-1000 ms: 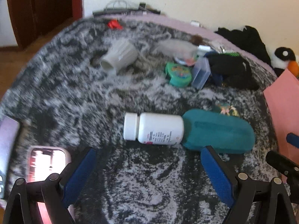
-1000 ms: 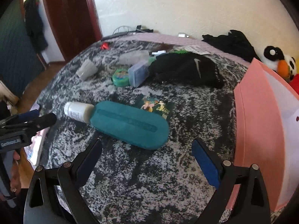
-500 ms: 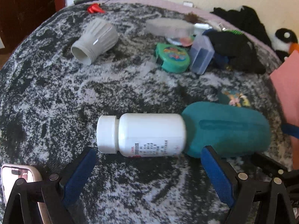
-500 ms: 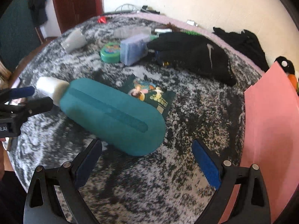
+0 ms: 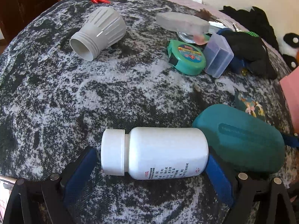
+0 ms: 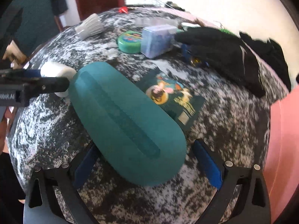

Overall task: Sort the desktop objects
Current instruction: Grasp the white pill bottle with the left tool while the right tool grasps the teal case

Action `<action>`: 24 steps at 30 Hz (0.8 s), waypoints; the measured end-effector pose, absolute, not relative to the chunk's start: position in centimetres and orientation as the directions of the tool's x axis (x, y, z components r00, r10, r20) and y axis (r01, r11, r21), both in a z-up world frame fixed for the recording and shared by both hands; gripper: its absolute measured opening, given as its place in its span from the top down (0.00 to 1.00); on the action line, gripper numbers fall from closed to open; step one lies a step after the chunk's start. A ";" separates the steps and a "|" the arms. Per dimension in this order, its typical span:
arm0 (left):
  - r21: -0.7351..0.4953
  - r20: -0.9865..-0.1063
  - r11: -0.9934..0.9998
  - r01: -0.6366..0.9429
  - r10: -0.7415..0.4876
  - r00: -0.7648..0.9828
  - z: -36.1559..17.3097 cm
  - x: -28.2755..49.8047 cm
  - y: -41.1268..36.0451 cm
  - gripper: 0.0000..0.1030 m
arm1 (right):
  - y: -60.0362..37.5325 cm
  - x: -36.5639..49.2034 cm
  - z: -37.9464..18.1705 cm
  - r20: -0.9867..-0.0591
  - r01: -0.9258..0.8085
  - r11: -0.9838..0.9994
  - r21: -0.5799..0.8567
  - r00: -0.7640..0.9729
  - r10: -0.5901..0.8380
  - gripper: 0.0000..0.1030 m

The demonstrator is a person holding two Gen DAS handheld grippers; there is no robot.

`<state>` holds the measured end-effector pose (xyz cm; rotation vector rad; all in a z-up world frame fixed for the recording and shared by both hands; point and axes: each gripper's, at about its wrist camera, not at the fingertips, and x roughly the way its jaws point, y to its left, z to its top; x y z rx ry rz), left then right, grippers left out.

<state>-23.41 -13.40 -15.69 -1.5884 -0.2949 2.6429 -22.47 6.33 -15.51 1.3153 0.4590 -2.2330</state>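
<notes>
A white pill bottle (image 5: 155,153) lies on its side on the mottled grey cloth, cap to the left. My left gripper (image 5: 149,173) is open, with its blue pads on either side of the bottle, at the cap and at the base. A teal oval case (image 6: 127,123) lies against the bottle's base. The open right gripper (image 6: 145,164) straddles the near end of that case. In the right wrist view the left gripper (image 6: 28,87) shows at the left edge beside the bottle (image 6: 56,72). The case (image 5: 241,145) also fills the lower right of the left wrist view.
Further back lie a grey ribbed cup (image 5: 99,31) on its side, a green tape measure (image 5: 186,56), a clear box (image 5: 217,56), a frosted oval lid (image 5: 181,21), a black glove (image 6: 220,52) and a picture card (image 6: 173,97). A pink bin (image 6: 284,140) stands on the right.
Both grippers have come forward and lower. The bottle now sits between the left pads and the teal case's end between the right pads. Neither object has moved.
</notes>
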 end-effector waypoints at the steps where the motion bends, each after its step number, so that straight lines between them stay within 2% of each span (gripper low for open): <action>1: -0.185 -0.872 -0.981 0.059 0.137 -0.471 -15.7 -23.4 -13.4 0.10 | 6.0 -22.3 -15.5 -0.877 0.594 -0.804 -0.039 -0.406 -0.257 0.12; 3: -0.181 -0.875 -0.982 0.052 0.136 -0.464 -15.7 -23.4 -13.3 0.17 | 5.6 -22.0 -15.3 -0.874 0.608 -0.792 -0.056 -0.413 -0.256 0.16; 11: -0.118 -0.882 -0.991 0.059 0.077 -0.465 -15.2 -22.4 -12.9 0.19 | 4.8 -21.0 -14.4 -0.876 0.605 -0.792 -0.085 -0.424 -0.230 0.29; 24: -0.193 -0.785 -0.977 0.094 0.097 -0.613 -9.3 -19.1 -14.0 0.19 | 4.9 -17.4 -9.3 -0.810 0.569 -0.813 -0.123 -0.531 -0.249 0.32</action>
